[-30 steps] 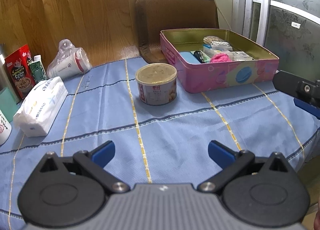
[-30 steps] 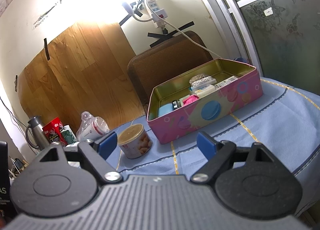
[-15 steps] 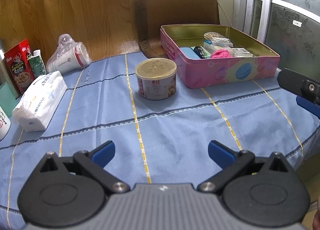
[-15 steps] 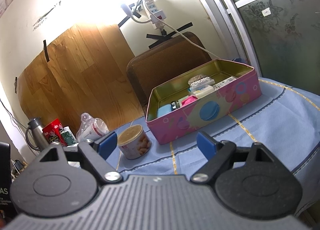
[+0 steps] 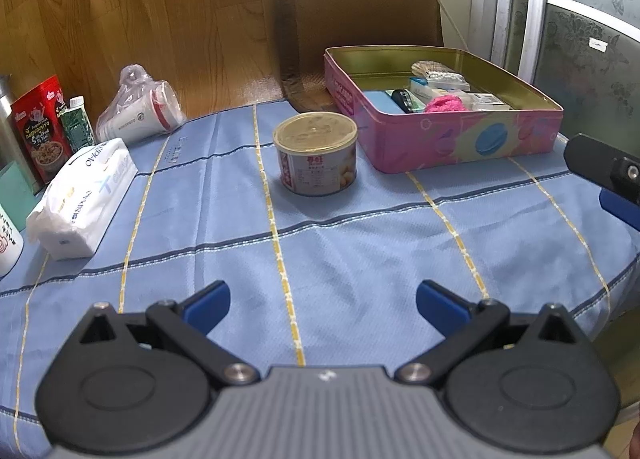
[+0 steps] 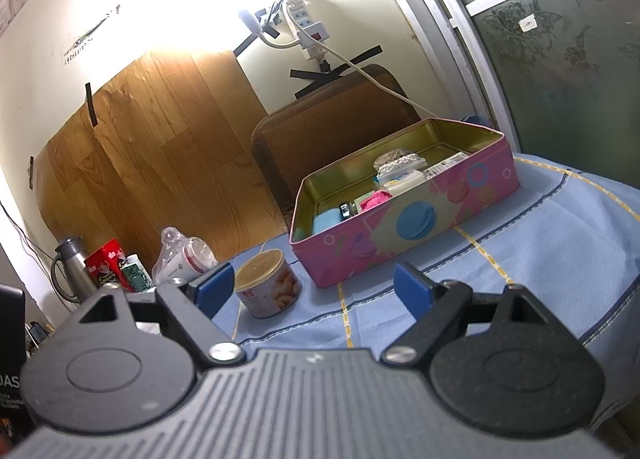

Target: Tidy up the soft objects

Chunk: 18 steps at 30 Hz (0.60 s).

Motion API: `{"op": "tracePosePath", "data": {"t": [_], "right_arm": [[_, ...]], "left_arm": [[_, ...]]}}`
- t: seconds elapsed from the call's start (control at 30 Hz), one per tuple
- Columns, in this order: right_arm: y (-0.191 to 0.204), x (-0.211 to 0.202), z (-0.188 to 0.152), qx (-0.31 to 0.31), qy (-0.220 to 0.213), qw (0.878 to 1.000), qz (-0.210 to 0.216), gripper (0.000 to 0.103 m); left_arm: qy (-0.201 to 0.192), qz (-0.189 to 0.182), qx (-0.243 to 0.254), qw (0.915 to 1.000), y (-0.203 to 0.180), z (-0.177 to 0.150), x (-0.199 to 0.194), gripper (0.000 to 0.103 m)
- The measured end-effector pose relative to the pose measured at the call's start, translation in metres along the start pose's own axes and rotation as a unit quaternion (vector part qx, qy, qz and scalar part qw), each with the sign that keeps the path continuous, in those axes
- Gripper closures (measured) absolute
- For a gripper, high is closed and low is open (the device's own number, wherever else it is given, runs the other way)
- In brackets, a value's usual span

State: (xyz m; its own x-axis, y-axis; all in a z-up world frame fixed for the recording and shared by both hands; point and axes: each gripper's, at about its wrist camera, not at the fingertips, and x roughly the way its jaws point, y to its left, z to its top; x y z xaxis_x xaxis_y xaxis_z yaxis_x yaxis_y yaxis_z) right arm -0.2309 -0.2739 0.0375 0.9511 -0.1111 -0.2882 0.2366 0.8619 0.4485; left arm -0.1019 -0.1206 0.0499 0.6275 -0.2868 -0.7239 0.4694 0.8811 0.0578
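Soft things are my concern, and the biggest is the white plastic-wrapped tissue pack [image 5: 82,199], lying at the left edge of the left wrist frame on the blue checked tablecloth [image 5: 320,243], well apart from everything I am holding over. Next down in size is the open pink rectangular tin [image 5: 444,135] in the upper right of that frame, where a fluffy pink knitted piece [image 5: 442,104] sits among small boxes and a blue pad.

My left gripper [image 5: 322,299] hangs with its blue pads spread wide and nothing between them, over bare cloth at bottom centre. My right gripper [image 6: 312,285] is just as wide and just as empty.

What could go wrong, as I judge it: reaching for the tissue pack, the slick wrapper may slide or bulge out of the pads if I pinch across the broad face. Going for the tin instead, a pad could catch its rim and drag it over the cloth, which may bunch. The short round can with the tan lid [image 5: 315,153] stands just beside the tin's near corner (right on my path), so a careless sweep would knock it over.
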Motion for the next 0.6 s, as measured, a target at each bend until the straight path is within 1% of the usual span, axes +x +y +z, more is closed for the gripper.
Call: {"op": "tracePosePath", "data": {"t": [0.6], "right_arm": [[0.0000,-0.0002,-0.0012,0.004,0.001,1.000,-0.002,0.014]], "left_arm": [[0.010,0.005,0.002,0.9999,-0.0021,-0.0026,0.0054,0.000]]}}
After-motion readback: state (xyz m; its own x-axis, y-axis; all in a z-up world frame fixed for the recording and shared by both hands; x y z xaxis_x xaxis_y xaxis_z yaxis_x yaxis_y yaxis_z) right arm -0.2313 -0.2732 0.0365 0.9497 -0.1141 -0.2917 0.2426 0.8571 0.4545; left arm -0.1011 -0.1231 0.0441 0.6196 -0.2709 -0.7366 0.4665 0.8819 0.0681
